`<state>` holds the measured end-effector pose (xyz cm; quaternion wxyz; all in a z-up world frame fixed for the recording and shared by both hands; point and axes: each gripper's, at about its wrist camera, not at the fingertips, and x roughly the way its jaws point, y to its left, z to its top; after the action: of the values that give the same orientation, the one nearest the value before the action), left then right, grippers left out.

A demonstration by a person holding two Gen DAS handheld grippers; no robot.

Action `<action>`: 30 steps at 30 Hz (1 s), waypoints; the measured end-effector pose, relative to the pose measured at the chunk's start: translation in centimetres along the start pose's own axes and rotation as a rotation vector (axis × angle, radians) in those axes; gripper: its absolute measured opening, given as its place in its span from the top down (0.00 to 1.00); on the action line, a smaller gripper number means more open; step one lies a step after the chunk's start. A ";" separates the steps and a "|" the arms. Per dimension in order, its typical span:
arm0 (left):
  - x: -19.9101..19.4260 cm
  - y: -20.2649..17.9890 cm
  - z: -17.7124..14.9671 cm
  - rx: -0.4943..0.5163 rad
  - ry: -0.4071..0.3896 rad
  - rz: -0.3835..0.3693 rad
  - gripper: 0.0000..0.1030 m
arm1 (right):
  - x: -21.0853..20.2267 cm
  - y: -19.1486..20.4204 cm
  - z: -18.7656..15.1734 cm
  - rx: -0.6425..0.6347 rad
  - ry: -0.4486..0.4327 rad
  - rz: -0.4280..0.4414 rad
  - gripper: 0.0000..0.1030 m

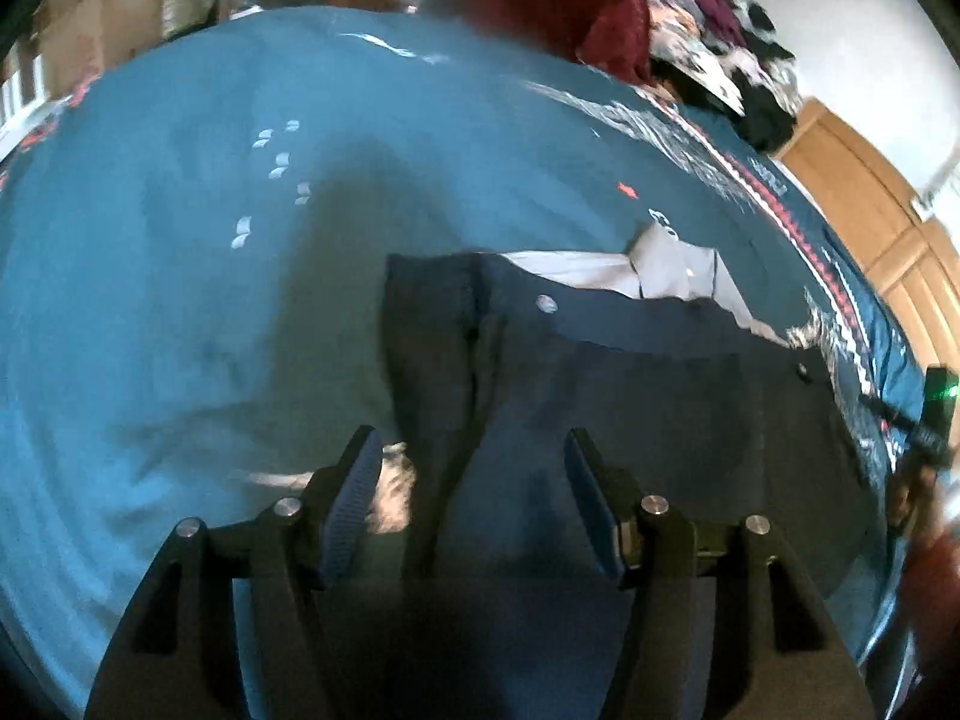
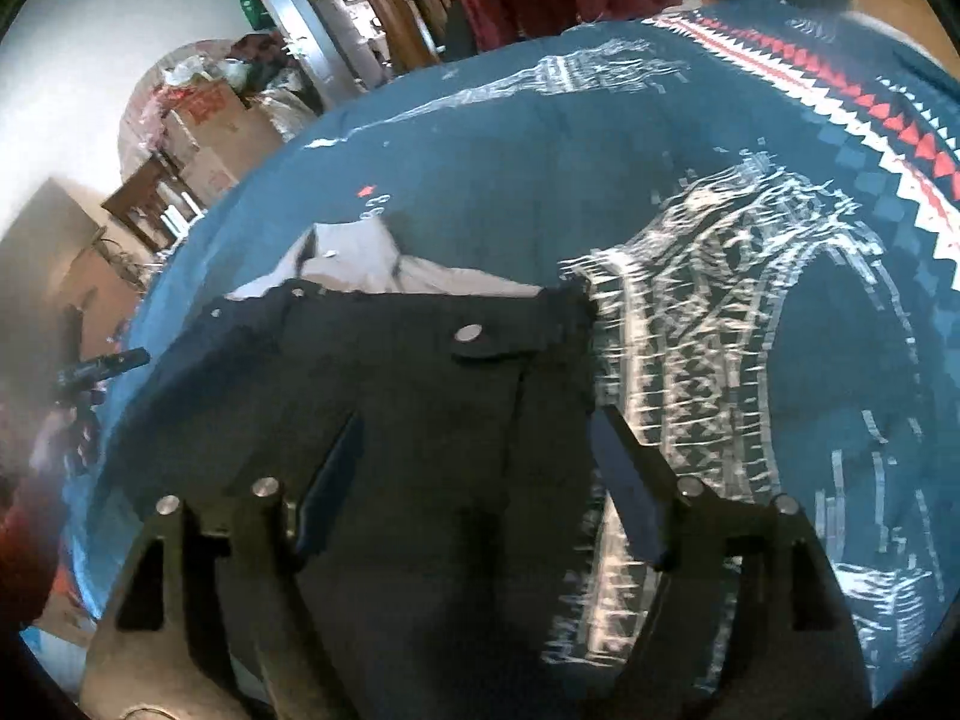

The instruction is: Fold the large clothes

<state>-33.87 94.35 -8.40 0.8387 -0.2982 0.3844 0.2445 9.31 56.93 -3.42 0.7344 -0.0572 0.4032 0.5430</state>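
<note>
my left gripper (image 1: 474,450) has its jaws standing apart with nothing pinched between the pads; dark cloth only lies under the gap. my right gripper (image 2: 477,426) is the same, jaws spread wide and empty, hovering over the same garment. i take the dark trousers (image 1: 600,372) as my landmark for everything else.

the trousers lie flat on the blue bedspread (image 1: 180,240), waistband at the far edge from me, a silver button (image 2: 469,333) on the band. past the waistband a pale lining or second light layer (image 1: 600,276) peeks out; i can't tell whether it belongs to the trousers or is a separate piece. in the left view a long crease runs down from the waistband, so i judge the garment is already doubled at least once, though the blur keeps me from being sure.

to the right of the trousers the bedspread carries a white tower print (image 2: 690,330), and beyond that a red and white zigzag border (image 2: 870,120). far beyond the waistband, at the bed's far edge, sits a maroon garment (image 1: 540,6) and next to it a heap of mixed clothes (image 1: 720,42).

my reading: one fold looks laid down and let go. what is left is at least another fold to make the trousers compact, and then the waiting heap.
</note>
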 end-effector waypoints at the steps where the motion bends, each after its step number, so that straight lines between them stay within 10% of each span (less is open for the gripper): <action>1: 0.6 -0.6 0.4 0.026 -0.011 0.014 0.40 | -0.2 -0.4 0.3 0.008 -0.016 -0.007 0.26; 5: 3.2 -1.8 2.0 0.088 -0.003 0.051 0.44 | 0.8 -1.2 1.0 -0.024 0.001 -0.067 0.27; 14: 5.2 -3.3 1.9 0.156 0.025 0.063 0.94 | 3.1 -2.1 1.0 -0.081 0.042 -0.125 0.33; 21: 5.4 -3.3 1.8 0.148 0.007 0.046 0.97 | 5.8 -1.3 2.3 -0.114 0.087 -0.107 0.44; 25: 3.1 -3.0 1.7 0.118 -0.083 0.017 0.98 | 6.5 -0.4 2.3 -0.122 0.091 -0.129 0.92; 30: -2.9 -2.3 2.3 0.074 -0.245 -0.023 0.98 | 1.4 1.8 3.1 -0.139 -0.072 -0.057 0.93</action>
<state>-32.96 93.76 -4.14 0.8926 -0.2395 0.2844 0.2552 9.49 60.30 -1.62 0.7578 -0.1000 0.3360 0.5504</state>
